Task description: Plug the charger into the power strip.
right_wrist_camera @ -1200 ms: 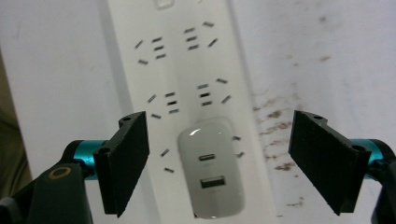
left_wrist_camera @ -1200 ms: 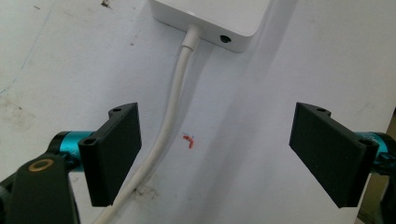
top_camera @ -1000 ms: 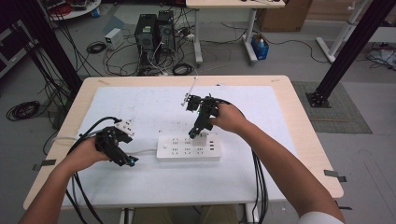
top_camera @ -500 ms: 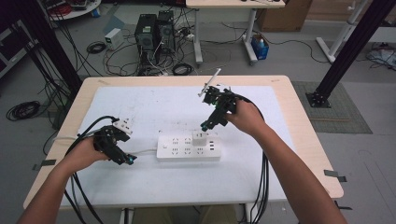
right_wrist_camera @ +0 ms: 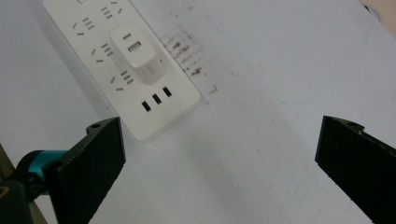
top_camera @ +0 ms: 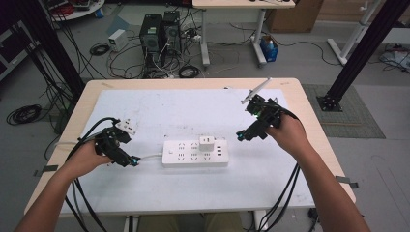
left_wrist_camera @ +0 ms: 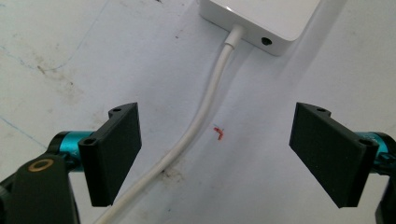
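A white power strip (top_camera: 195,153) lies in the middle of the white table mat, with a small white USB charger (top_camera: 207,143) plugged into it. From the right gripper view the charger (right_wrist_camera: 136,53) stands upright on the strip (right_wrist_camera: 100,56). My right gripper (top_camera: 244,136) hovers open to the right of the strip, empty. My left gripper (top_camera: 133,163) is open just left of the strip, its jaws straddling the strip's white cord (left_wrist_camera: 196,126) without touching it. The strip's end (left_wrist_camera: 261,21) sits ahead of the left jaws.
A white plug (top_camera: 126,125) lies on the mat behind my left hand. Black cables trail off the table's front edge on both sides. Beyond the table stand computer towers (top_camera: 157,34) and loose floor cables. The mat (top_camera: 193,108) is bare behind the strip.
My right gripper has let go of the charger, now seated in the strip, and has drawn back up and to the right. The left gripper has hardly moved.
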`<act>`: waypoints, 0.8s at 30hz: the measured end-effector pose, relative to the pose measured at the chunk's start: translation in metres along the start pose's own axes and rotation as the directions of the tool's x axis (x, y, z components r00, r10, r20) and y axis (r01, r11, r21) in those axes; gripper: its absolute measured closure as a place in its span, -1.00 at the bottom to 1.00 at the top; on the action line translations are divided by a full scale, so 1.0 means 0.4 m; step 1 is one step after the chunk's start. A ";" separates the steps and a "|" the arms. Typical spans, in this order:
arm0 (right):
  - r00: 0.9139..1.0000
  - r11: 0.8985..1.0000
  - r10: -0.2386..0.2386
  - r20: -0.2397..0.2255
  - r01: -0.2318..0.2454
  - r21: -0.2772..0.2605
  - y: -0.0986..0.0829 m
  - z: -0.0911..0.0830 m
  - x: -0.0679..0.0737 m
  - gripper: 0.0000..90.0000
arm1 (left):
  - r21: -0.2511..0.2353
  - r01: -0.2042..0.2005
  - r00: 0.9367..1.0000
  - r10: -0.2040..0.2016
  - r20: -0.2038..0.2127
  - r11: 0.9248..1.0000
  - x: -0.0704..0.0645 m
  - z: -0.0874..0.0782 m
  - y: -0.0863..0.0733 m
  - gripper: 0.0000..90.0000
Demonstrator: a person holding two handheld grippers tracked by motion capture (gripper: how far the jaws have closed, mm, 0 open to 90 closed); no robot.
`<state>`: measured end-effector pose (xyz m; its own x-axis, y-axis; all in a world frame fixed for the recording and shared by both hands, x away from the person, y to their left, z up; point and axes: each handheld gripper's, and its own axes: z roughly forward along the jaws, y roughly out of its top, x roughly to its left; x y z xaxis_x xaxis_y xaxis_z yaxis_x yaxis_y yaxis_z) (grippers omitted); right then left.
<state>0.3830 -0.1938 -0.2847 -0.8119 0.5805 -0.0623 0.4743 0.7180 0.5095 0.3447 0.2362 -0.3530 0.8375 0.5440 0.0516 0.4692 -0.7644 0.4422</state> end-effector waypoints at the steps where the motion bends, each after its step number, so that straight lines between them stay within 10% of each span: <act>1: 1.000 1.000 0.011 0.012 -0.011 0.000 -0.012 -0.008 0.000 -0.98 | -0.009 0.014 1.000 -0.014 -0.008 1.000 -0.001 0.000 -0.001 -0.62; 7: 0.993 0.997 0.081 0.082 -0.081 -0.007 -0.082 -0.039 0.000 -0.98 | -0.025 0.027 0.999 -0.028 -0.027 0.999 -0.002 -0.011 -0.005 -0.62; 24: 0.987 0.988 0.148 0.066 -0.145 -0.043 -0.198 -0.014 0.017 -0.98 | -0.072 0.061 0.997 -0.064 -0.047 0.996 -0.007 -0.004 -0.016 -0.62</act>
<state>0.3379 -0.2489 -0.3208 -0.7087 0.7043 -0.0427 0.5721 0.6090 0.5495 0.3389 0.2401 -0.3547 0.7914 0.6078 0.0655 0.4979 -0.7030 0.5079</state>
